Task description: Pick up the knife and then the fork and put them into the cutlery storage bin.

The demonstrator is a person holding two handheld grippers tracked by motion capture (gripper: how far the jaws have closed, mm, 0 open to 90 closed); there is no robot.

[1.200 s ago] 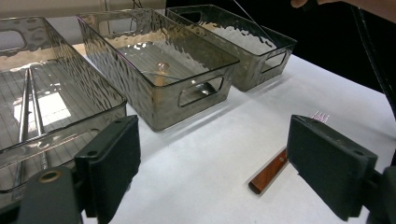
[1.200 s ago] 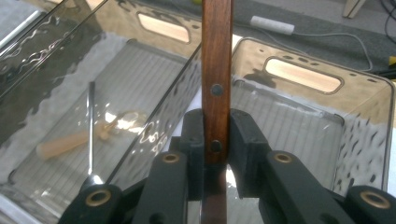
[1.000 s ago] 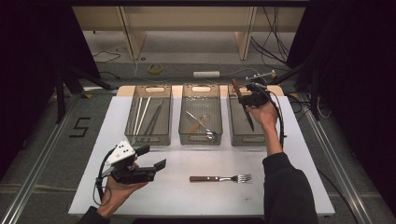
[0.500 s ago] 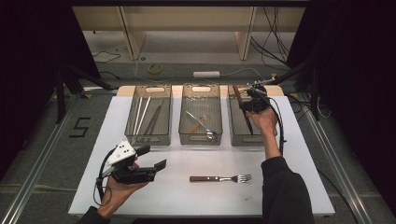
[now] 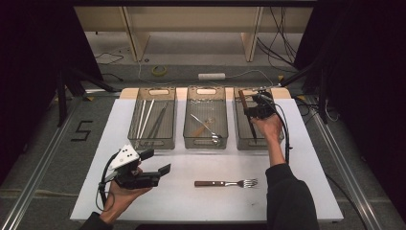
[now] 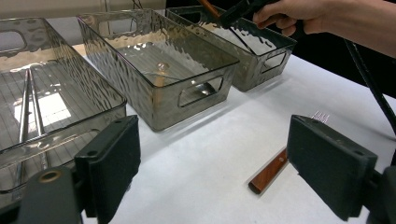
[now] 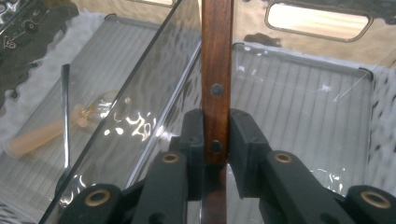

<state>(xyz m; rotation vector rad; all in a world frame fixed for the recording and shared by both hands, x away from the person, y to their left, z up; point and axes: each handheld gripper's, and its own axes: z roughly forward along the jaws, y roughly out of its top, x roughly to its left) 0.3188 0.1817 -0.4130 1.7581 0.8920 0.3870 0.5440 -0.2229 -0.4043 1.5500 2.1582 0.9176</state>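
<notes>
Right now the right fingers are clamped on the wooden handle of a knife, holding it over the right bin, blade angled down into it. Nearer the person, the left fingers stand wide apart with nothing between them, held low over the white tabletop. A fork lies flat on the tabletop between the two hands, near the front edge, well apart from the three bins.

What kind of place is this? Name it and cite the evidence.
Probably a lab recording station, not a kitchen: a white table ringed by black curtains, loose floor cables, and three clear sorting bins.
</notes>
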